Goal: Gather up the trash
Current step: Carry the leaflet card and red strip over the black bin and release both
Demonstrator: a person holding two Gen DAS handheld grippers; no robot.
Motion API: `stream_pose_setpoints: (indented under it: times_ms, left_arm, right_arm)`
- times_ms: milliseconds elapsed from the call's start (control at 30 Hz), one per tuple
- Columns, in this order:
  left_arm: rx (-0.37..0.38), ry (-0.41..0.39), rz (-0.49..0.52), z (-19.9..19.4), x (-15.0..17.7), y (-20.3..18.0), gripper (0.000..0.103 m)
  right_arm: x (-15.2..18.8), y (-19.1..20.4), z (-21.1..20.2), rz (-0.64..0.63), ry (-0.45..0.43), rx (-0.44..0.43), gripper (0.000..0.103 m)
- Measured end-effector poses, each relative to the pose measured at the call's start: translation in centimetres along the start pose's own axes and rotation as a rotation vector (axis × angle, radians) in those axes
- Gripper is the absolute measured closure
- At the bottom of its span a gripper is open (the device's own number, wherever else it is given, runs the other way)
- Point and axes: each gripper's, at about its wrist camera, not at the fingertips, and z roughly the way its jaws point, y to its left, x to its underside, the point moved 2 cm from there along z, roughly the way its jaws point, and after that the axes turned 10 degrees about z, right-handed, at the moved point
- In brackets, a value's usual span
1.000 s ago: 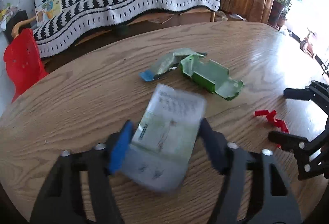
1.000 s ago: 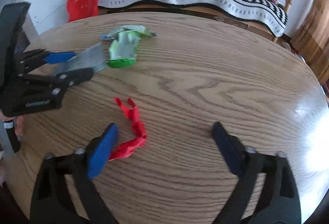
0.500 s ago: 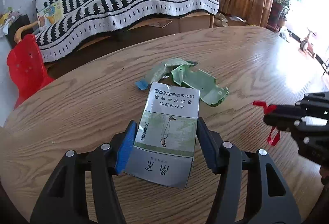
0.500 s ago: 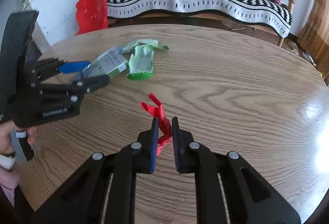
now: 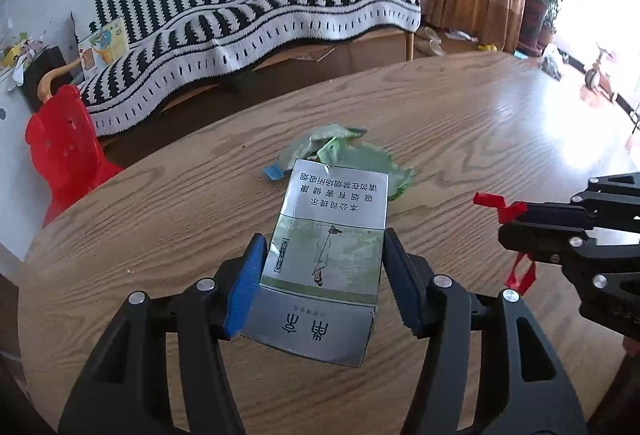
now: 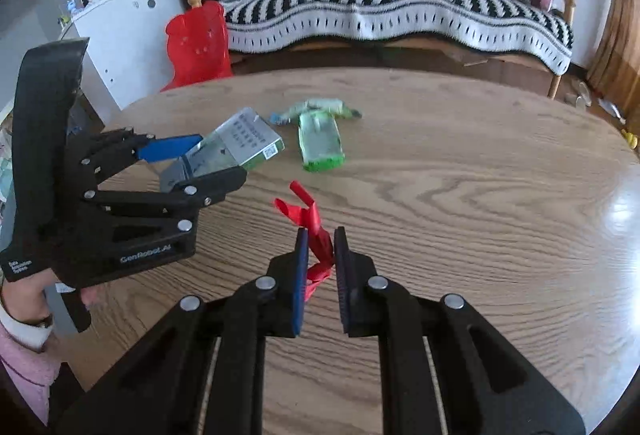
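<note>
A silver-and-green cigarette box (image 5: 332, 251) is clamped between the pads of my left gripper (image 5: 324, 275), lifted off the round wooden table (image 5: 160, 219). The right wrist view shows the same box (image 6: 240, 143) in the left gripper (image 6: 200, 163). My right gripper (image 6: 320, 255) is shut on a twisted red wrapper strip (image 6: 316, 231), held above the tabletop; it is also seen as the red wrapper strip (image 5: 500, 207) in the right gripper (image 5: 516, 231). Green wrappers (image 5: 352, 151) lie on the table beyond the box, and again as green wrappers (image 6: 320, 139).
A red plastic chair (image 5: 64, 147) stands past the table's far left edge. A sofa with a striped black-and-white cover (image 5: 256, 15) runs behind. A white cabinet (image 6: 120, 35) sits at the left. A person's hand (image 6: 24, 311) holds the left gripper.
The right gripper closed on the red wrapper strip and lifted it off the table. The left gripper rose with the cigarette box, which now covers part of the green wrappers.
</note>
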Motion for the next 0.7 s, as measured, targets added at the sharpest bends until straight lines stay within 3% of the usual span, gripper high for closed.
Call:
stream_pose_setpoints:
  times_ms: [200,267,333,467,533,700]
  left_arm:
    - [0.041,-0.127,-0.046,-6.3,-1.2,-3.1,0.045]
    - [0.082,-0.180,-0.046,-8.8,-1.4,-6.0,0.045]
    - [0.159,-0.206,-0.017,-10.6,-1.4,-10.1,0.045]
    - [0.264,-0.182,0.101,-11.5,-2.0,-18.8,0.045]
    - [0.352,-0.160,0.151,-11.7,-2.4,-23.7,0.045]
    - [0.517,-0.040,0.319,-10.5,-0.5,-36.8,0.045]
  right_arm:
    - [0.9,-1.7,-5.8,0.109,-0.119,-0.020,0.090]
    - [2.5,-3.2,-9.6,0.152,-0.184,-0.011,0.090]
    - [5.0,-5.7,-13.0,0.195,-0.191,0.006,0.090]
    - [10.8,-11.4,-18.7,0.271,-0.186,0.087,0.090]
    - [14.2,-15.0,-21.8,0.316,-0.177,0.141,0.090]
    - [23.0,-22.8,-26.8,0.480,-0.134,0.193,0.090]
